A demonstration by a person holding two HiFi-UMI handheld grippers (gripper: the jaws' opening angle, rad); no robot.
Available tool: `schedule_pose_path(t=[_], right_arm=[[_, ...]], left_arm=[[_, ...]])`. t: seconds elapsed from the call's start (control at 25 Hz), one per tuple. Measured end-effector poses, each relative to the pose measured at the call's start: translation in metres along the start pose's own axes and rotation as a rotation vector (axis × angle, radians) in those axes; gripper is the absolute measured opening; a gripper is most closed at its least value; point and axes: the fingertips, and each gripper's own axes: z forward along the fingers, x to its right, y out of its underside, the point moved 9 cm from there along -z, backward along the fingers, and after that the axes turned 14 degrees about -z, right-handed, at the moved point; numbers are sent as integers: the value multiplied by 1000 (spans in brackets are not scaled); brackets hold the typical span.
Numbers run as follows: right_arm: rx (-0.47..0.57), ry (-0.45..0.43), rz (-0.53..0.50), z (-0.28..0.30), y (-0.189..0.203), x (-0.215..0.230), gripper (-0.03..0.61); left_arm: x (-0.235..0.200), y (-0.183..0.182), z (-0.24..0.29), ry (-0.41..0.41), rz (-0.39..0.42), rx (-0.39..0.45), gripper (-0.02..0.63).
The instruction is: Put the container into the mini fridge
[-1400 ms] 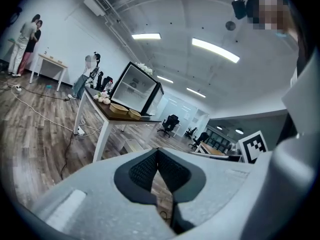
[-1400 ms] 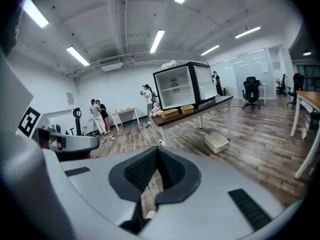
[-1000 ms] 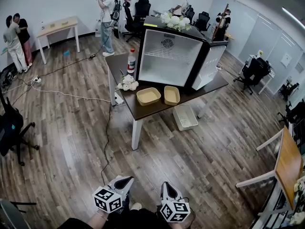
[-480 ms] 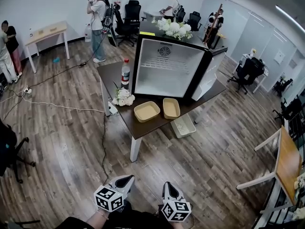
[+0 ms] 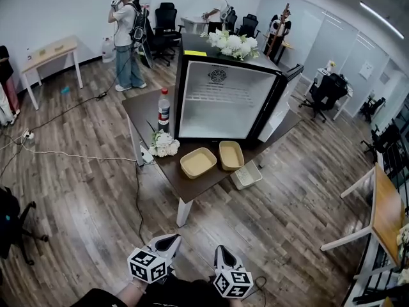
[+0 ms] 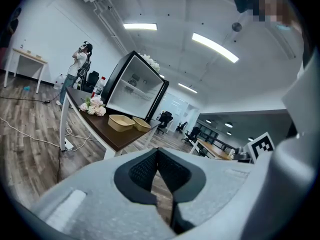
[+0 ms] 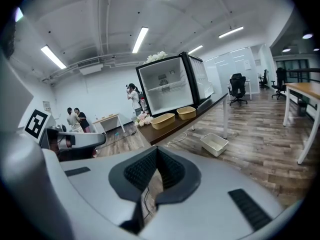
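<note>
Open-plan office: swivel chairs (image 5: 167, 19), desks (image 5: 48, 48), glass partitions (image 5: 323, 38), ceiling strip lights (image 7: 141, 39), wood-plank floor (image 5: 83, 190).

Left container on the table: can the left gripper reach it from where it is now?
Probably not yet. The left gripper, jaws shut, is well short of the table, with a stretch of floor between. Nothing blocks the left container itself.

The floor (image 5: 268, 229) before the bench (image 5: 186, 188) is open, crossed by one cable (image 5: 137, 194). The left container (image 5: 198, 162) and right container (image 5: 231, 155) stand before the mini fridge (image 5: 220, 101) opening.
</note>
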Motion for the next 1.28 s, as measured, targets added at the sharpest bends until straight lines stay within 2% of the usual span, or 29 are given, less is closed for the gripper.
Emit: schedule_pose_path(t=[0.4,0.72,1.0,1.28], right_arm=[[-10,30,18,19,-8,-5,8],[-27,5,13,32,-7,-3,8],[-35,-34,7,53,-18,34,8],[-35,-76,1,99,-38,70,8]], left_arm=[[-19,-15,5,1,-22,-10,8],[-30,-16,9,-42,-58,17,8],[-22,-20,36,-97,-73,45,8],[-30,-35,73,-158,-90,62,8]])
